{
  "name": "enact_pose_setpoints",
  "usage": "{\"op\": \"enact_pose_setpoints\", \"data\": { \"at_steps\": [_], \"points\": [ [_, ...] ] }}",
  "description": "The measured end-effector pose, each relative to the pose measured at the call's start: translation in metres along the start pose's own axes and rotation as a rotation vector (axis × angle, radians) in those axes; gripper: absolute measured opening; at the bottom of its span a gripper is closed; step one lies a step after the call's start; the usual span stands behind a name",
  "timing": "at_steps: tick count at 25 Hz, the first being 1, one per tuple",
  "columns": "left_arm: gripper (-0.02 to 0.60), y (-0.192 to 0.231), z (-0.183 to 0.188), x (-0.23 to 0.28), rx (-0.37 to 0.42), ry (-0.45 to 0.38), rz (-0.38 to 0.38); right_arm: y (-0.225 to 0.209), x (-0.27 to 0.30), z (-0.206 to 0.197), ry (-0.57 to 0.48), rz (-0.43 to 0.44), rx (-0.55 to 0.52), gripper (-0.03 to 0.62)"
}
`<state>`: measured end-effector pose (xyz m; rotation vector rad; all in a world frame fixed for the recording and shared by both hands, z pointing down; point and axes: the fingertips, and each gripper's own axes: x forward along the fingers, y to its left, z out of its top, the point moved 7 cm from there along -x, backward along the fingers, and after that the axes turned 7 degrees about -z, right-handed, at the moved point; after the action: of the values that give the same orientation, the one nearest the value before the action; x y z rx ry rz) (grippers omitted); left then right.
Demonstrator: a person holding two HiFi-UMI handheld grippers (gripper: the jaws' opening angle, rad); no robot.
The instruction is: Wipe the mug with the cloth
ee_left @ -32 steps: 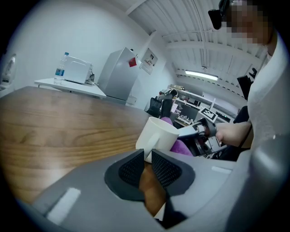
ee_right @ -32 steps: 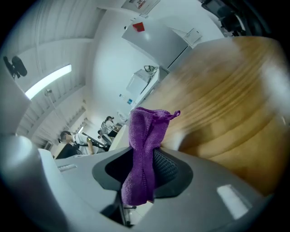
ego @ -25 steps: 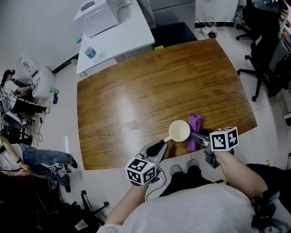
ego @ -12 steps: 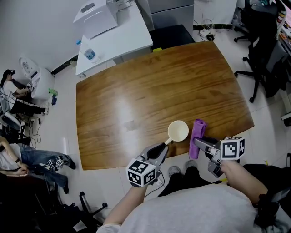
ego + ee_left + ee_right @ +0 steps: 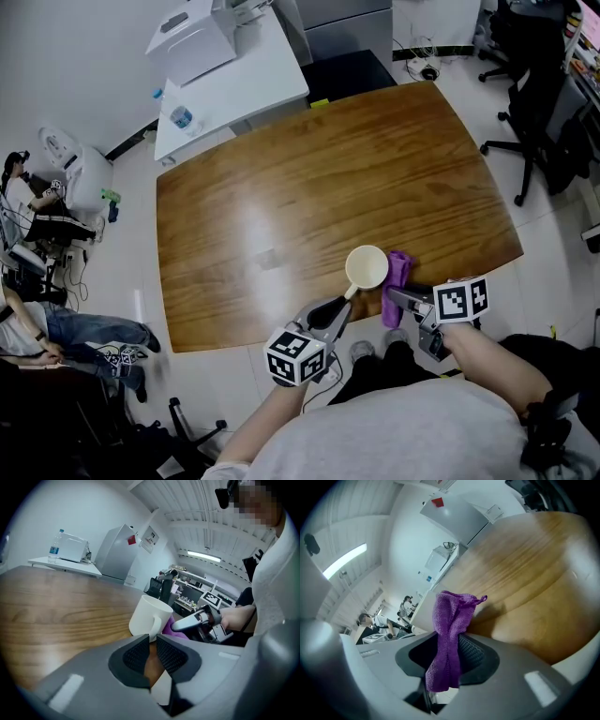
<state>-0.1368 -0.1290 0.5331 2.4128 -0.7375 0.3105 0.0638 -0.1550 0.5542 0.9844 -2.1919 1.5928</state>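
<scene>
Mug steadied by its handle, cloth poised at its right wall

Left gripper (image 5: 343, 300): jaws nearly together and closing, with the handle (image 5: 154, 629) of the mug (image 5: 367, 267) caught at their tips. The mug stands upright near the front edge of the table (image 5: 281, 187), mouth up, handle pointing back toward the person. Right gripper (image 5: 394, 293): jaws clamped on the cloth (image 5: 397, 274), whose long axis runs along the jaws, free end standing past the tips. The cloth lies just to the mug's right, at or against its wall; contact cannot be confirmed. The right gripper is nearer the surface to be wiped, so the stroke probably runs leftward onto that wall. Mug: rigid, smooth, cream-white cylinder. Cloth: purple, soft looped weave, bunched lengthwise. Table: glossy varnished wood.
</scene>
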Motion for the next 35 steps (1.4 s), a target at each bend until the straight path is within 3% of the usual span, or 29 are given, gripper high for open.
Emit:
{"op": "enact_pose_setpoints", "data": {
  "at_steps": [6,12,21,26,35],
  "points": [
    [0.041,0.0,-0.001,0.0,-0.009,-0.009,-0.001,-0.003,0.003,0.002,0.011,-0.025,-0.017,0.135],
    [0.031,-0.003,-0.003,0.002,-0.019,-0.01,-0.021,0.016,-0.025,-0.003,-0.118,0.108,0.144,0.133],
    [0.0,-0.022,-0.005,0.023,0.009,0.032,-0.128,0.028,-0.026,-0.004,-0.211,0.169,0.188,0.133],
    [0.0,-0.021,-0.002,0.029,0.015,0.042,-0.163,0.011,-0.008,-0.011,-0.171,0.1,0.252,0.133],
    [0.0,-0.014,-0.001,0.026,0.04,0.044,-0.203,0.004,0.004,-0.014,-0.148,0.013,0.222,0.133]
  ]
}}
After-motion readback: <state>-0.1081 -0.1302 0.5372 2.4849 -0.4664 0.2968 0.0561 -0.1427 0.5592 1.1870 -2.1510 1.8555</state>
